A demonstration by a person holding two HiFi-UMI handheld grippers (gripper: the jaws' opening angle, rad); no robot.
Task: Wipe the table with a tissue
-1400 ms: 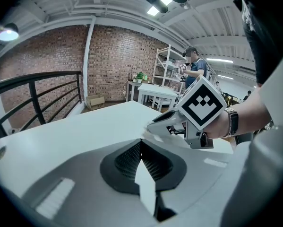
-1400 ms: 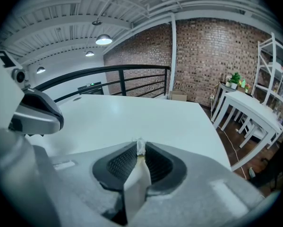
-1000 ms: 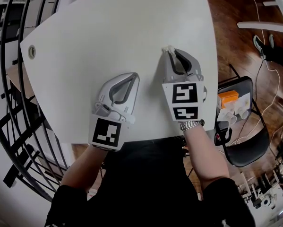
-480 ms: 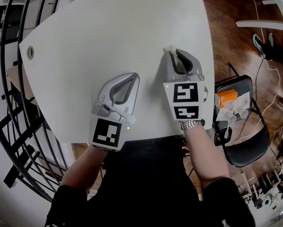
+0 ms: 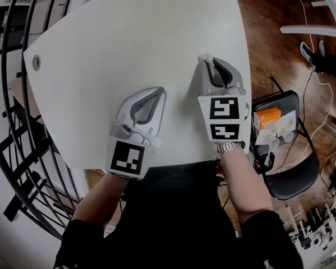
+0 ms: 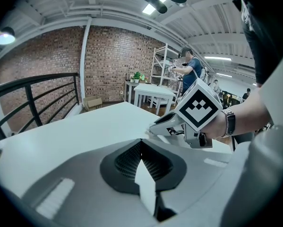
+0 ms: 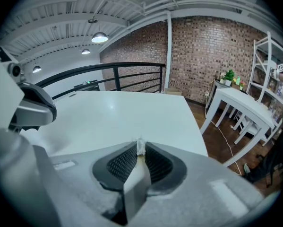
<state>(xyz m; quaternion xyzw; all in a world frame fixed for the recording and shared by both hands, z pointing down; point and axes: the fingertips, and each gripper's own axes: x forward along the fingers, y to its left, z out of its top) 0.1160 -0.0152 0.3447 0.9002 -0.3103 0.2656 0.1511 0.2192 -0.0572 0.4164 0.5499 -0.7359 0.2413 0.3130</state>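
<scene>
White table (image 5: pixel 128 32) fills most of the head view, with a black railing (image 5: pixel 10 94) along its left and wood floor (image 5: pixel 280 55) to its right. The right claw (image 5: pixel 206 62) sits low near the table's right edge, its jaws pinched on a small white tissue (image 5: pixel 203 56) that pokes out past the tips. The left claw (image 5: pixel 159 90) is just beside it, nearer the person, with its jaws together and nothing between them.

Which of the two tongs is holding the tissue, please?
The right tongs: a small white tissue is pinched between their tips. The left tongs are shut too, but with nothing between them.
</scene>
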